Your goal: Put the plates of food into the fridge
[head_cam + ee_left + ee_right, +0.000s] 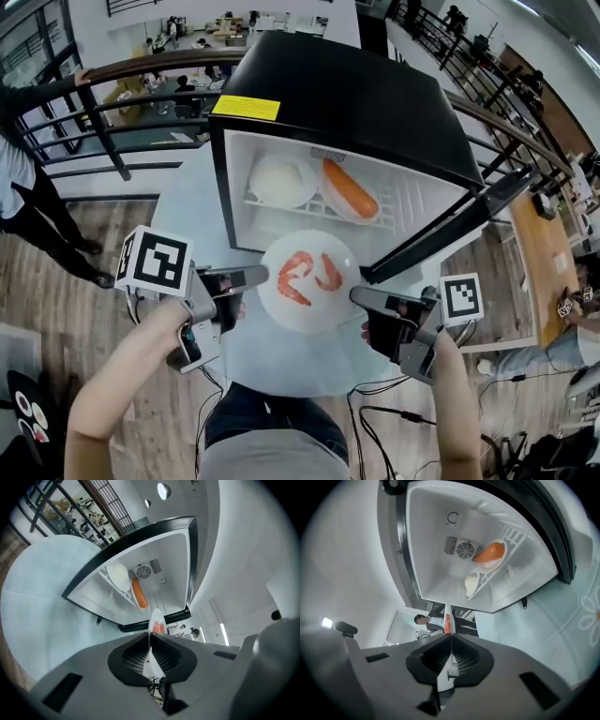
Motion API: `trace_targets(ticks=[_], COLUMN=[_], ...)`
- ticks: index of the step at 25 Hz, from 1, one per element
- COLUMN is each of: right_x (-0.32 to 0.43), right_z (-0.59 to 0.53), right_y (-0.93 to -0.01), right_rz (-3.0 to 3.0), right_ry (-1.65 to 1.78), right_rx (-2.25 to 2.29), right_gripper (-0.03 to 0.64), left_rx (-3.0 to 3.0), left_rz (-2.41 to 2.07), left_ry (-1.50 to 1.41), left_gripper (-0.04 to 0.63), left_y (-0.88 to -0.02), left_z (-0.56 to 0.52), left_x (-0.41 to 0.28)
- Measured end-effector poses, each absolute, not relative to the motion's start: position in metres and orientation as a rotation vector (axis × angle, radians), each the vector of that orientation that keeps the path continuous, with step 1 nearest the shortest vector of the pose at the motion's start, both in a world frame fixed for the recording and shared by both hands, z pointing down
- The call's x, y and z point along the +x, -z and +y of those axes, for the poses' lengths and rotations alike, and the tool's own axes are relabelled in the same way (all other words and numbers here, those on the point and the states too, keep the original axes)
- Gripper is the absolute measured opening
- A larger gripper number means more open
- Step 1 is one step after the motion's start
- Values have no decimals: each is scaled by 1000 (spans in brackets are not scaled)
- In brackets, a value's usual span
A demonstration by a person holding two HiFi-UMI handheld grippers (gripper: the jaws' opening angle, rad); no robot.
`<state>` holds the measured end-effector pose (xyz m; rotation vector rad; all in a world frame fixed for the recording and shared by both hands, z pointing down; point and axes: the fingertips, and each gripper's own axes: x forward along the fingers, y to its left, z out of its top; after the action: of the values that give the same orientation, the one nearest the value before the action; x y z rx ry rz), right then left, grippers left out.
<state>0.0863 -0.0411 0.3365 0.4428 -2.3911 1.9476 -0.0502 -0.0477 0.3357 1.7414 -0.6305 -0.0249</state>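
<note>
Fridge (347, 103) at far side of desk (187, 211), door open: pale-food plate (279, 178) and orange-food plate (350, 190) already on shelf (405, 202); third plate (307, 279), seemingly shrimp, just outside opening, rim pinched by closed fingers of left gripper (258, 275) and right gripper (359, 295), still to go in.

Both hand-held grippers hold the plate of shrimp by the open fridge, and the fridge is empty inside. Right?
No. The fridge is not empty: the head view shows a plate of white food and a plate with an orange sausage on its shelf. The left hand-held gripper and right hand-held gripper do hold the plate of shrimp.
</note>
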Motion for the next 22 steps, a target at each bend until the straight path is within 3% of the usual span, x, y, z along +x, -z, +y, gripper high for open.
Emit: trace_targets(ticks=[22], right_x=[101], right_z=[-84], right_y=[-482], right_rz=[-2479], right_ry=[-2237], right_rx=[661], right_gripper=[20], left_rx=[1629], left_rz=[-772], left_ry=[260], left_gripper=[21], left_y=[-474], left_z=[-92], left_x=[-45])
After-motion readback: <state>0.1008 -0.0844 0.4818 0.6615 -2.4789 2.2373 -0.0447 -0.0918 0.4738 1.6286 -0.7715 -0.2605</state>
